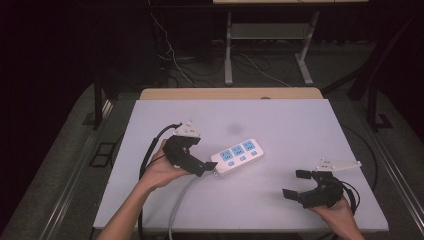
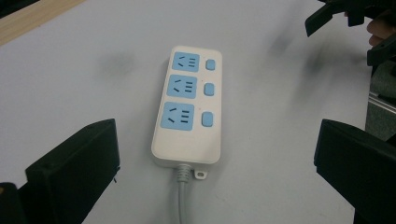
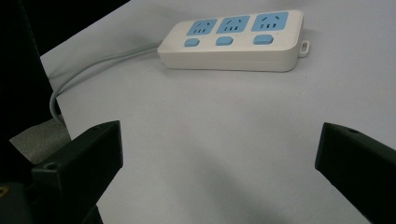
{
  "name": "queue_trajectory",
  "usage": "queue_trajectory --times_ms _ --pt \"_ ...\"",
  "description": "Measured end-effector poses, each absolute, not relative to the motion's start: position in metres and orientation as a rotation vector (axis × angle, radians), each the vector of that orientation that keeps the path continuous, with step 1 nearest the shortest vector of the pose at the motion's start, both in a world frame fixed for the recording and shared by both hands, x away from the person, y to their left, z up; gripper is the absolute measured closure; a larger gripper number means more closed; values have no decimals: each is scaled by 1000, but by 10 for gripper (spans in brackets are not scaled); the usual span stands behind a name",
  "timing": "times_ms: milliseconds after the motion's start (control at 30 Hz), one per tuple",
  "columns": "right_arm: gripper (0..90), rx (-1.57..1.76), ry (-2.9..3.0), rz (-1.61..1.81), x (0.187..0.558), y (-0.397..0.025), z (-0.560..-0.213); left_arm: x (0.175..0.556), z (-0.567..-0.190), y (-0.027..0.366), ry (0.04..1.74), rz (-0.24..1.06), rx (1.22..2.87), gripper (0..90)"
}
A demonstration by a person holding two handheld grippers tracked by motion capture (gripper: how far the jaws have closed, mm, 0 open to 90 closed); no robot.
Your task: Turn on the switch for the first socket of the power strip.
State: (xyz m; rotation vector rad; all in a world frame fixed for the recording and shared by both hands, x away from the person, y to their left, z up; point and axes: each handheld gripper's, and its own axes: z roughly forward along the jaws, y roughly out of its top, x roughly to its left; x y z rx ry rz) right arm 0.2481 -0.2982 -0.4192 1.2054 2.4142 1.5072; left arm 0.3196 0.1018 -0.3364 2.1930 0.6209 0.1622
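Observation:
A white power strip (image 1: 237, 155) with three blue sockets and three blue switches lies flat near the middle of the white table (image 1: 285, 125). Its grey cable (image 1: 179, 202) runs off the front edge. My left gripper (image 1: 202, 161) is open at the strip's cable end, with nothing between its jaws. In the left gripper view the strip (image 2: 189, 107) lies straight ahead, between the two black fingers (image 2: 74, 168). My right gripper (image 1: 295, 184) is open near the front right of the table, well apart from the strip. In the right gripper view the strip (image 3: 233, 39) lies farther off, beyond the jaws.
A wooden strip (image 1: 230, 93) borders the table's far edge. Behind it stand a metal desk frame (image 1: 270, 45) and loose cables on the floor. The other hand's gripper (image 2: 336, 14) shows at the top right of the left gripper view.

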Motion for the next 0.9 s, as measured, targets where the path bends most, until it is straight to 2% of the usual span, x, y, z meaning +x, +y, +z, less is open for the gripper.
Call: queue_trajectory --times_ms 900 --pt "4 1198 2424 1504 249 -297 -420 354 -330 71 558 126 2297 10"
